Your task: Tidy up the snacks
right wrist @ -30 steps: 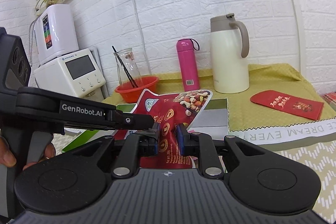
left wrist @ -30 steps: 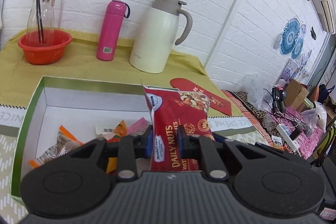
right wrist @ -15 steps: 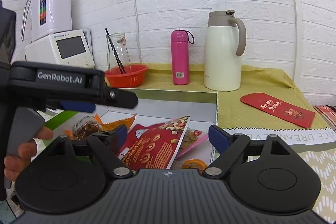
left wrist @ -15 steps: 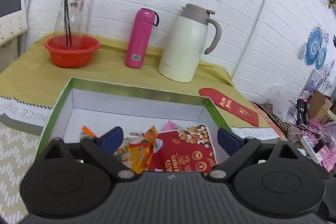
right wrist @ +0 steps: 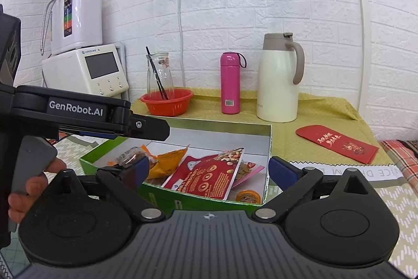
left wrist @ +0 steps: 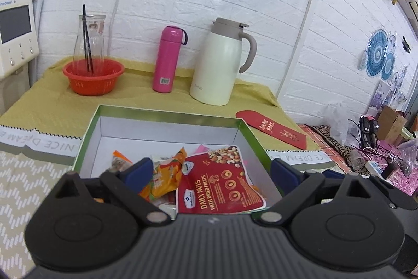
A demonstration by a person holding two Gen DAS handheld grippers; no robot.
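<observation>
Both sets of jaws have just sprung wide and we grip nothing: left gripper (left wrist: 210,170) and right gripper (right wrist: 209,171) hover over the green box (left wrist: 167,118) at frame centre. The nut packet (left wrist: 219,186) lies flat inside. Next, we hunt another snack on the bench (left wrist: 44,98).

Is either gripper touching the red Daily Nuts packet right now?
Apart. In the left wrist view the left gripper is wide open, the red Daily Nuts packet lying flat in the box. The right gripper is likewise clear of it.
</observation>
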